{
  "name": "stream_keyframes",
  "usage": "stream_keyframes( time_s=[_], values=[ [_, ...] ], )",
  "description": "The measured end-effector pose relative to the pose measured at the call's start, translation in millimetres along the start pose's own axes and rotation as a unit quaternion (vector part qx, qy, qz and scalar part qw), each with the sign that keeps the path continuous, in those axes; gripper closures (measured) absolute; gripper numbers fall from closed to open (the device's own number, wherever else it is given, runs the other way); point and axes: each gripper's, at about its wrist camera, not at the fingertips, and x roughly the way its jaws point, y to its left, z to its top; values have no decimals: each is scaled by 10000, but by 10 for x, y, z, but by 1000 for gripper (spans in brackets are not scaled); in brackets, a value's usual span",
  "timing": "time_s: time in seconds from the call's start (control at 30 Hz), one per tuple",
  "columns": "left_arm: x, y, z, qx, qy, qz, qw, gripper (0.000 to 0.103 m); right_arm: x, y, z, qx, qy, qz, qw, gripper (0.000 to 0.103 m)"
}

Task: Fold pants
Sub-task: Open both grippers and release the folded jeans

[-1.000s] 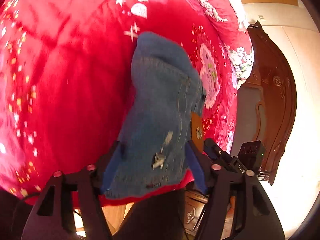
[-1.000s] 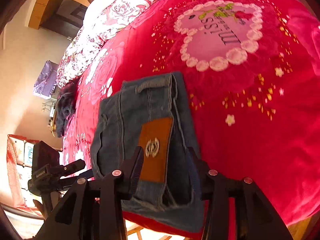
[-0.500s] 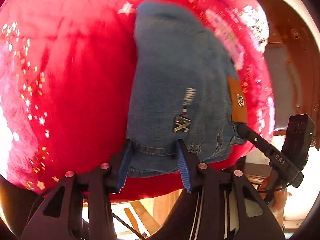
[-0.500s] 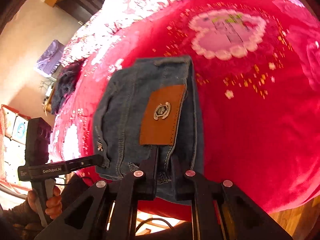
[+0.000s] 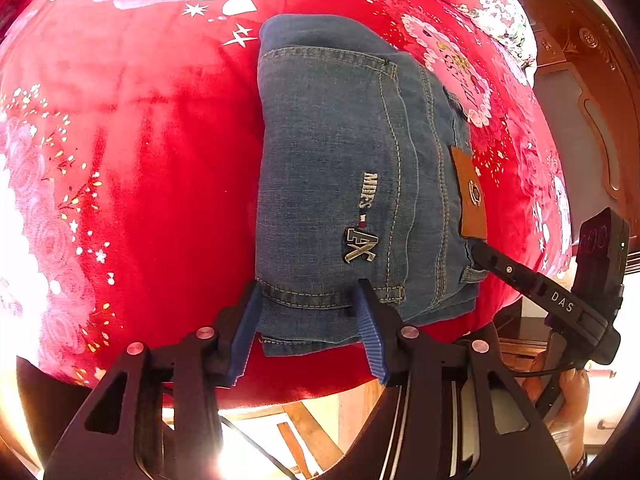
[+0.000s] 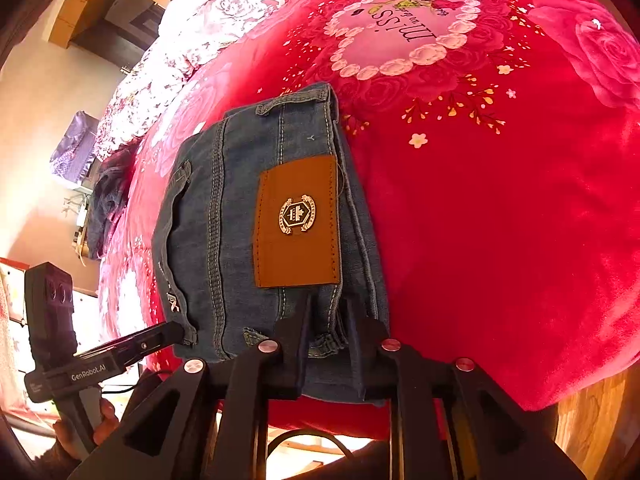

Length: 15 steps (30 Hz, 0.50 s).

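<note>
Left wrist view: the folded jeans [image 5: 352, 168] lie on the bed [image 5: 140, 160], long axis running away, near hem between the left gripper's [image 5: 308, 320] parted fingers, while the right gripper [image 6: 328, 320] pinches the waistband corner.

The pants [image 5: 344, 184] are matt blue denim with a smooth tan leather-look patch [image 6: 298, 222], lying on a plush, faintly shiny red blanket [image 6: 500, 200].

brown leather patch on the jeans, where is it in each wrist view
Left wrist view: the brown leather patch is right of centre, a narrow strip on the right edge of the folded blue denim jeans.
Right wrist view: the patch sits mid-frame, facing the camera, just above the right gripper.
Shared landmark: the pink heart print on the red blanket.
</note>
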Motion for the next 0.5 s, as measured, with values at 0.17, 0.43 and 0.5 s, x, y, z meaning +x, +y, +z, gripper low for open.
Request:
stream_keyframes(
  time_s=[0.17,0.43,0.5],
  values=[
    [-23,-29,9,54,-40,126,9999,53,-27,46,15,14,8,-22,10000,73],
    [-157,93,55,17,-189,377,9991,45,-90,105,20,-36,-5,-108,9999,68],
    [-206,162,102,-7,-241,484,9985,39,-134,103,54,-31,-75,-107,9999,68]
  ],
)
